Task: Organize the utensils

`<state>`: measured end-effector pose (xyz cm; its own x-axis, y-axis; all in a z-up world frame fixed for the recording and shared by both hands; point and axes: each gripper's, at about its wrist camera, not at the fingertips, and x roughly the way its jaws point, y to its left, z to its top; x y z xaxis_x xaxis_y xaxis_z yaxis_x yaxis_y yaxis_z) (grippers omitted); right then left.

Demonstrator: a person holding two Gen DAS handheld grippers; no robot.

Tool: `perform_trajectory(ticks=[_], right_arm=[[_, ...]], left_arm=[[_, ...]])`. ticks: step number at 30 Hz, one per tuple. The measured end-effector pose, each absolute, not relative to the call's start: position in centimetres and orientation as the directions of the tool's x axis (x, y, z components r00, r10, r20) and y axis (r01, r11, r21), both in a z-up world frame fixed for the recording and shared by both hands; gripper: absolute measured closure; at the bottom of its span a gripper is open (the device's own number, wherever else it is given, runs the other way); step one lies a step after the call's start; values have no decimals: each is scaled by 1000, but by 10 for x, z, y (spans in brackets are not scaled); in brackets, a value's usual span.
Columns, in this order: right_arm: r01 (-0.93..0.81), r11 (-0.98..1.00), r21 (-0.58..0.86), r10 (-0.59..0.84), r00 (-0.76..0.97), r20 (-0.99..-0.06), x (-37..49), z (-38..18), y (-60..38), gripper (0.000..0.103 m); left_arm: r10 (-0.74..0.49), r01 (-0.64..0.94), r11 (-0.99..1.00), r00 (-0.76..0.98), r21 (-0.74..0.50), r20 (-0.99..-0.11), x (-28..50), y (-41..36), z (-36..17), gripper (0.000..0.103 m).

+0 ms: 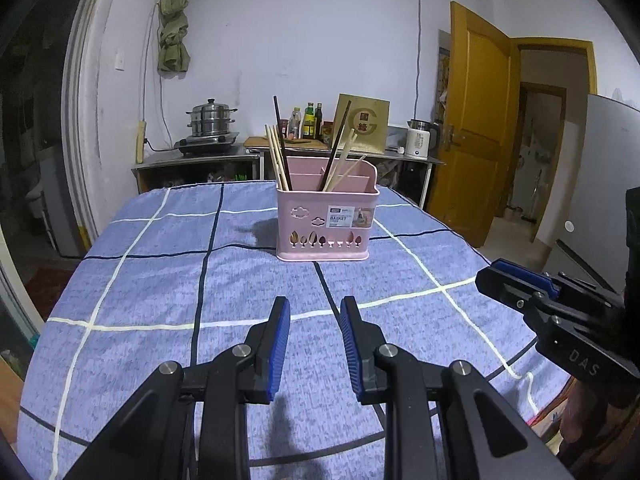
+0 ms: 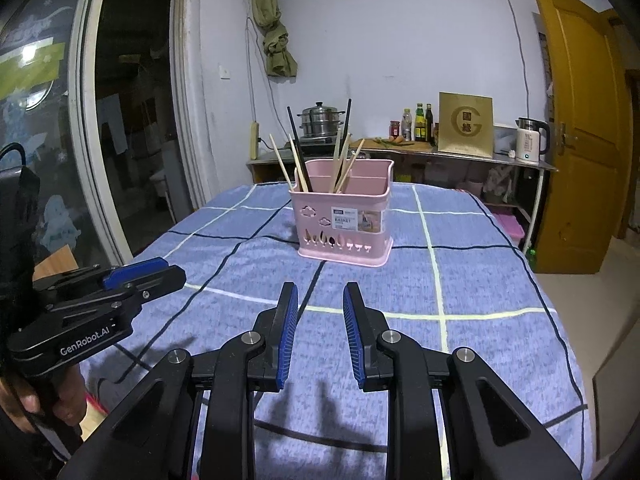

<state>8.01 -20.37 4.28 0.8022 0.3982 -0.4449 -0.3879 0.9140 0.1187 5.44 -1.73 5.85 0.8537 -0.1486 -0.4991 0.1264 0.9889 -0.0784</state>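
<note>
A pink utensil basket (image 1: 326,220) (image 2: 345,220) stands upright near the far middle of the blue checked tablecloth. Several chopsticks (image 1: 280,156) (image 2: 298,160), pale wooden and dark ones, lean out of its compartments. My left gripper (image 1: 314,304) hovers over the near part of the table, well short of the basket, open with nothing between its blue pads. My right gripper (image 2: 320,290) hangs alongside, likewise open and empty. Each gripper shows in the other's view: the right gripper (image 1: 516,280) at the right edge, the left gripper (image 2: 144,276) at the left edge, held by a hand.
The tablecloth (image 1: 160,280) covers the whole table. Behind it a steel counter (image 2: 460,156) carries a steamer pot (image 1: 210,120), bottles (image 1: 308,120), a gold box (image 2: 466,124) and a white kettle (image 2: 528,144). A yellow door (image 1: 472,120) stands open at right, a glass door at left.
</note>
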Motion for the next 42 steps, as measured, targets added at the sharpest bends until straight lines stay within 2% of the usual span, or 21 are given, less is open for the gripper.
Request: perform_trajectory(ticks=[42], right_arm=[[-376, 917, 129, 391, 795, -464, 79, 32, -206, 79]], left_arm=[[-164, 120, 986, 831, -115, -532, 60, -14, 46, 77]])
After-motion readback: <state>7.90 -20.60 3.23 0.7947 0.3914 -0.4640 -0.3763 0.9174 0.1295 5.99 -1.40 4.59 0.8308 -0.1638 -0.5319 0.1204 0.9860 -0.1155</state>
